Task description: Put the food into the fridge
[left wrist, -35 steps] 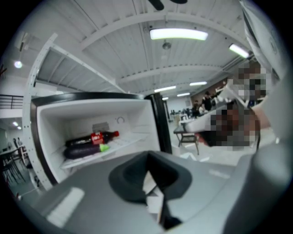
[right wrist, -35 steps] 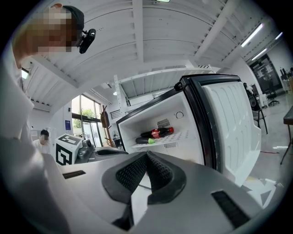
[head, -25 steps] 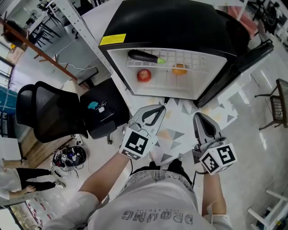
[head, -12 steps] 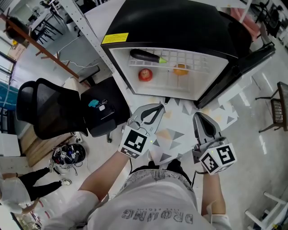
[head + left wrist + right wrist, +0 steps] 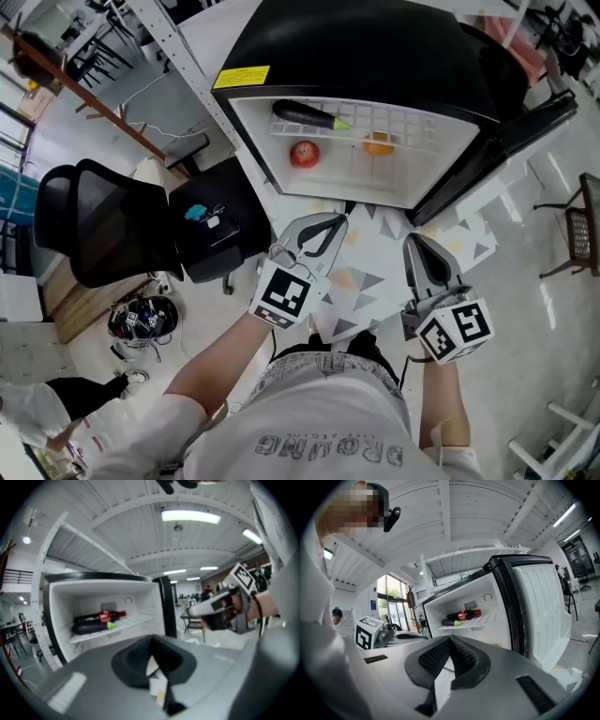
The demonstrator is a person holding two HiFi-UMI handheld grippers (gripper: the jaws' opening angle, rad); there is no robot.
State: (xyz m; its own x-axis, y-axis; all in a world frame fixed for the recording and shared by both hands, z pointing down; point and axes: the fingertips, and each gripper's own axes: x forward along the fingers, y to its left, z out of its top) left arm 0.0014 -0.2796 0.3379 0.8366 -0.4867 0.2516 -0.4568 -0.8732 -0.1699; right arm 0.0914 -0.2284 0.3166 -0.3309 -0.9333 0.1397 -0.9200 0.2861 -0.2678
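Noted a bystander [image 5: 28, 422] farther toward the lower left corner of the head view than a second earlier; found both grippers and all the food unmoved. Faced the black fridge [image 5: 375, 56], largest in view, with its door [image 5: 511, 131] swung wide to the right and the white interior exposed. Passed over a black office chair [image 5: 94, 225] to the left of it on the floor [image 5: 525, 309]. Held the left gripper [image 5: 342, 217] and the right gripper [image 5: 412, 240] side by side in front of the opening, well apart from the fridge, each pointing toward it. Kept both clenched with pads pressed together and nothing between them. Saw the food already inside: a dark eggplant [image 5: 305, 114] with a green end lying lengthwise on the wire shelf [image 5: 403, 127]; just behind it, in the gripper views, a cola bottle [image 5: 101, 617] with a red label, also on its side. Spotted, lower in the compartment, a red apple [image 5: 304, 153] at the left and a smaller orange [image 5: 378, 144] to its right, clearly apart.
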